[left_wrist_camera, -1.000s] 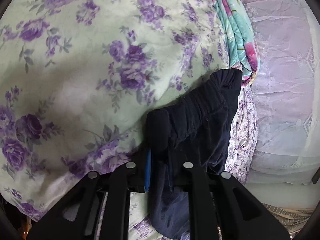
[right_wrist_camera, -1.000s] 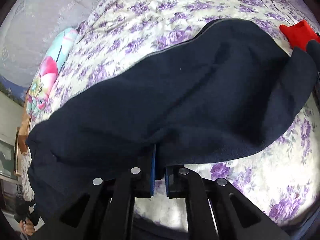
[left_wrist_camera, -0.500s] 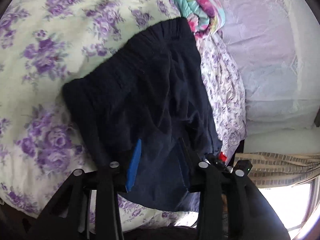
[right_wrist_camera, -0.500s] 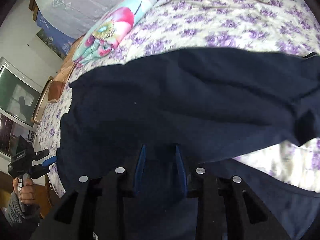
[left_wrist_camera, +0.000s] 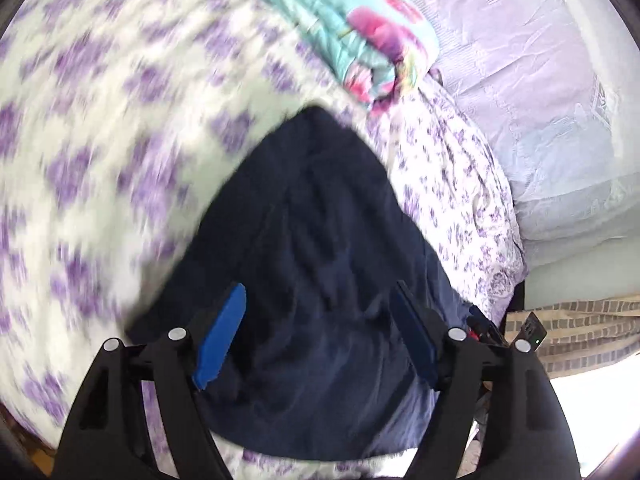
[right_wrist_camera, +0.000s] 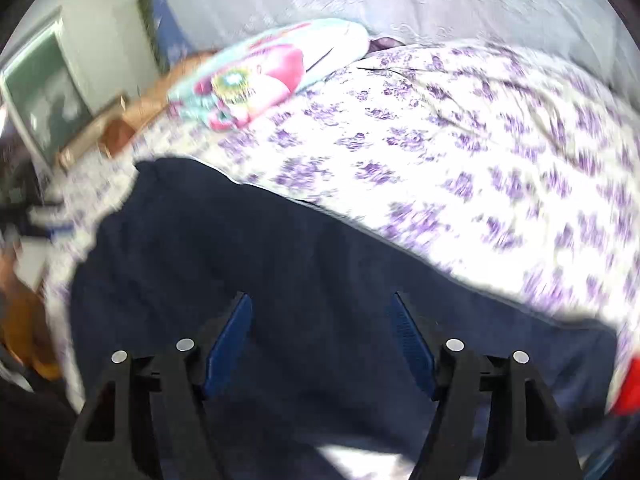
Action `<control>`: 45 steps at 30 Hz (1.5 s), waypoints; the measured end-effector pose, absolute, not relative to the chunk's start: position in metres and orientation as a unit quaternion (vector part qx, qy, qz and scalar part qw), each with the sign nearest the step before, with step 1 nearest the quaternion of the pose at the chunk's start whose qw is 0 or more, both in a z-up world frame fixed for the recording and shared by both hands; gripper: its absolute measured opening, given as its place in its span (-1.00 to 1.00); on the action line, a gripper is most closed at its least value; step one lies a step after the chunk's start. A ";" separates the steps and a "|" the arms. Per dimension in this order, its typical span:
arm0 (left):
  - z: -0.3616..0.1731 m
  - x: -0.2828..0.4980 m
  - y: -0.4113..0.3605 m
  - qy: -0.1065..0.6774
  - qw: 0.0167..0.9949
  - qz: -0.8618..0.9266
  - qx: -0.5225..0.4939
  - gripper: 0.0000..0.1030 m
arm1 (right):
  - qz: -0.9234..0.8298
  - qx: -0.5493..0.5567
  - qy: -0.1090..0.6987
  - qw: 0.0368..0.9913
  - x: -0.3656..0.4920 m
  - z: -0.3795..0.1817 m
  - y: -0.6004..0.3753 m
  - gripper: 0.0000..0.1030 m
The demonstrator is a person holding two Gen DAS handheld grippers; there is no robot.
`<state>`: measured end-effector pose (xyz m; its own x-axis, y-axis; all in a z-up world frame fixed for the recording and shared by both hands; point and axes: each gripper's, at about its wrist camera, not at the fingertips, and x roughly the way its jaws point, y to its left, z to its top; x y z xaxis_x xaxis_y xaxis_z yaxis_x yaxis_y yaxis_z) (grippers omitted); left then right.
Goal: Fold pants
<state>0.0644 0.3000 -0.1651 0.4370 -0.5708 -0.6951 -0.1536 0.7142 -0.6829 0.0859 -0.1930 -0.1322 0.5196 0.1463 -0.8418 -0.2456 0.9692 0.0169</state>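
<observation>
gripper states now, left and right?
Left gripper: open, empty, above the dark navy fabric pants.
Right gripper: open, empty, above the same pants.

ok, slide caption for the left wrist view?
Open left gripper above navy pants lying on a purple-flowered bedsheet.

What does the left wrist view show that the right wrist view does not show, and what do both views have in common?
Only the left wrist view shows the striped curtain and the left gripper, open. Only the right wrist view shows a framed window, a red object at the edge, and the right gripper, open. Both show the dark pants lying on the purple floral bedspread and the folded turquoise quilt.
</observation>
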 end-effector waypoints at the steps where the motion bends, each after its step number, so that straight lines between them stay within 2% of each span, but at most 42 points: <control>1: -0.160 0.078 0.301 0.511 0.772 -0.126 -0.356 0.40 | 0.116 -0.066 0.482 0.866 0.095 -0.134 -0.195 0.39; 4: -0.150 0.122 0.302 0.495 0.786 -0.099 -0.357 0.40 | 0.132 -0.108 0.492 0.854 0.118 -0.143 -0.198 0.39; 6: -0.143 0.147 0.298 0.486 0.811 -0.062 -0.320 0.40 | 0.141 -0.135 0.493 0.848 0.134 -0.148 -0.199 0.39; 8: -0.137 0.169 0.291 0.482 0.842 -0.033 -0.240 0.40 | 0.148 -0.156 0.494 0.842 0.145 -0.154 -0.200 0.39; 12: -0.132 0.192 0.245 0.450 0.892 -0.047 -0.004 0.40 | 0.170 -0.192 0.494 0.831 0.167 -0.161 -0.207 0.38; 14: -0.137 0.194 0.231 0.444 0.891 -0.062 0.064 0.41 | 0.189 -0.193 0.502 0.822 0.176 -0.166 -0.207 0.36; 17: -0.150 0.200 0.220 0.457 0.878 -0.084 0.116 0.41 | 0.214 -0.206 0.520 0.801 0.184 -0.178 -0.203 0.19; 18: -0.154 0.203 0.220 0.460 0.875 -0.088 0.123 0.40 | 0.226 -0.206 0.528 0.792 0.188 -0.182 -0.203 0.11; 20: -0.159 0.207 0.221 0.467 0.870 -0.107 0.115 0.22 | 0.243 -0.200 0.539 0.782 0.192 -0.188 -0.202 -0.05; 21: -0.163 0.212 0.221 0.478 0.862 -0.130 0.104 -0.12 | 0.252 -0.197 0.543 0.776 0.195 -0.190 -0.201 -0.10; 22: -0.166 0.215 0.218 0.486 0.856 -0.143 0.105 -0.29 | 0.257 -0.195 0.546 0.773 0.197 -0.192 -0.200 -0.13; 24: -0.169 0.214 0.212 0.484 0.852 -0.148 0.133 -0.36 | 0.268 -0.196 0.553 0.765 0.201 -0.195 -0.199 -0.19; 27: -0.166 0.215 0.214 0.488 0.847 -0.159 0.136 -0.53 | 0.284 -0.179 0.568 0.751 0.204 -0.198 -0.198 -0.61; 29: -0.161 0.214 0.220 0.492 0.847 -0.165 0.118 -0.59 | 0.286 -0.182 0.568 0.750 0.199 -0.194 -0.193 -0.82; 38: -0.135 0.190 0.229 0.473 0.859 -0.180 0.075 -0.69 | 0.248 -0.174 0.525 0.796 0.152 -0.132 -0.179 -0.87; 39: -0.131 0.185 0.231 0.468 0.862 -0.184 0.069 -0.73 | 0.245 -0.177 0.520 0.799 0.142 -0.124 -0.175 -0.87; 40: -0.127 0.181 0.233 0.463 0.864 -0.186 0.065 -1.00 | 0.242 -0.180 0.515 0.802 0.132 -0.118 -0.171 -0.87; 45: -0.108 0.154 0.253 0.440 0.873 -0.211 0.017 -1.00 | 0.228 -0.192 0.495 0.816 0.081 -0.090 -0.152 -0.87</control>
